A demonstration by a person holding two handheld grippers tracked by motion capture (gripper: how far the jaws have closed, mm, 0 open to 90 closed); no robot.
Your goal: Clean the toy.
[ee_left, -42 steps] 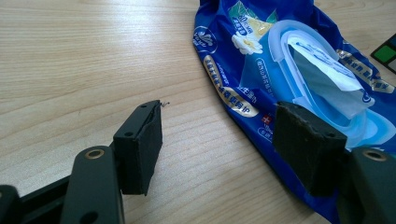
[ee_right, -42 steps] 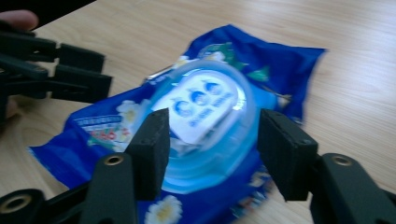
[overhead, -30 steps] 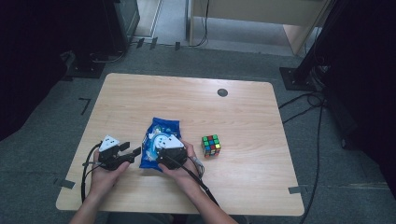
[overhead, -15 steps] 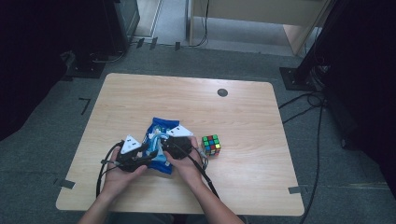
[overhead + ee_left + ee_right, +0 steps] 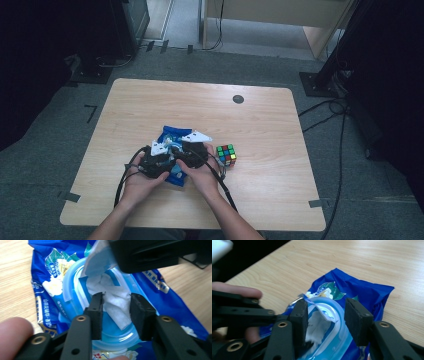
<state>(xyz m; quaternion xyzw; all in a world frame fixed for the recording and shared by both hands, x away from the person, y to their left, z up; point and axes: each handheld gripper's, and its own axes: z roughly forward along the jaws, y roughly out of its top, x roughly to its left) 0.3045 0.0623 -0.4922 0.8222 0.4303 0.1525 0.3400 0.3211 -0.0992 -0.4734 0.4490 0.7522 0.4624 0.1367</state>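
Right now my left gripper (image 5: pixel 116 312) hangs over the open mouth of a blue wet-wipe pack (image 5: pixel 50 290). Its jaws have just been closing, and they stand a little apart with a white wipe (image 5: pixel 117 305) poking up between them. Whether the pads already press on the wipe, I cannot tell. My right gripper (image 5: pixel 325 317) sits just beside it, jaws parted over the same pale blue opening ring (image 5: pixel 337 312), and they have just been opening a little. In the left gripper view, one dark jaw of the right gripper crosses the top, with the peeled-back clear flap (image 5: pixel 96 260) at its tip; whether it pinches the flap I cannot tell.

From the high view, both hands meet over the pack, which lies near the middle of the wooden table (image 5: pixel 150 100), toward the near edge. The left hand (image 5: pixel 142 182) and right hand (image 5: pixel 202 177) come in from the near side, touching or nearly so. A colourful puzzle cube (image 5: pixel 226 155) rests just right of the pack. A small dark disc (image 5: pixel 238 99) sits at the far side of the table, well apart.
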